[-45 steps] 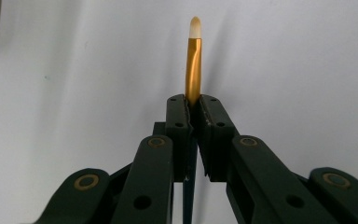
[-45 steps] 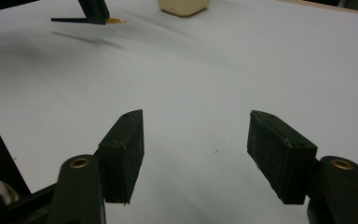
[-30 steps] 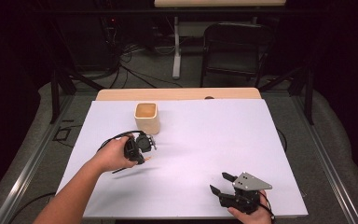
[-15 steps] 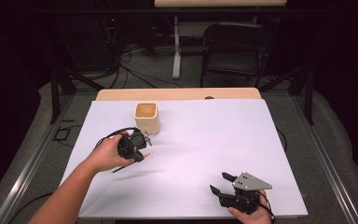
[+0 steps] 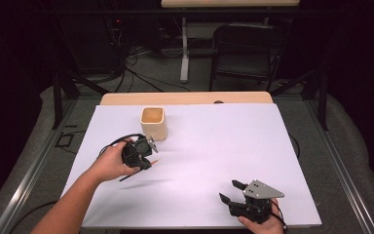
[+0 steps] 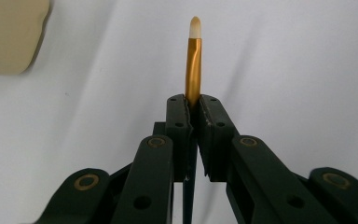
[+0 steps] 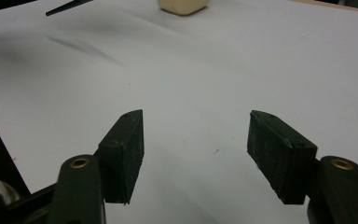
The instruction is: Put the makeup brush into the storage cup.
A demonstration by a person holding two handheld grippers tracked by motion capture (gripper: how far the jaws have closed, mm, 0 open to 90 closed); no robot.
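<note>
A thin paintbrush (image 6: 193, 65) with a gold ferrule and a pale tip sticks out forward from my left gripper (image 6: 192, 100), whose jaws are shut on it. Its dark handle (image 5: 126, 176) trails back below the hand. In the high view the left gripper (image 5: 150, 144) hovers just in front of a beige square cup (image 5: 154, 123), pointing toward it. The cup (image 6: 9, 37) is at the upper left of the left gripper view. My right gripper (image 5: 229, 190) rests low near the table's front right edge, open (image 7: 196, 140), with bare white surface between its pads.
A white sheet (image 5: 233, 136) covers the table, with a wooden strip (image 5: 185, 98) along the far edge. A black chair (image 5: 246, 53) and cables stand beyond the table. The cup (image 7: 182, 5) shows at the top of the right gripper view.
My left gripper, holding the brush, has shifted slightly to the left beside the cup. The right gripper has stayed put.
</note>
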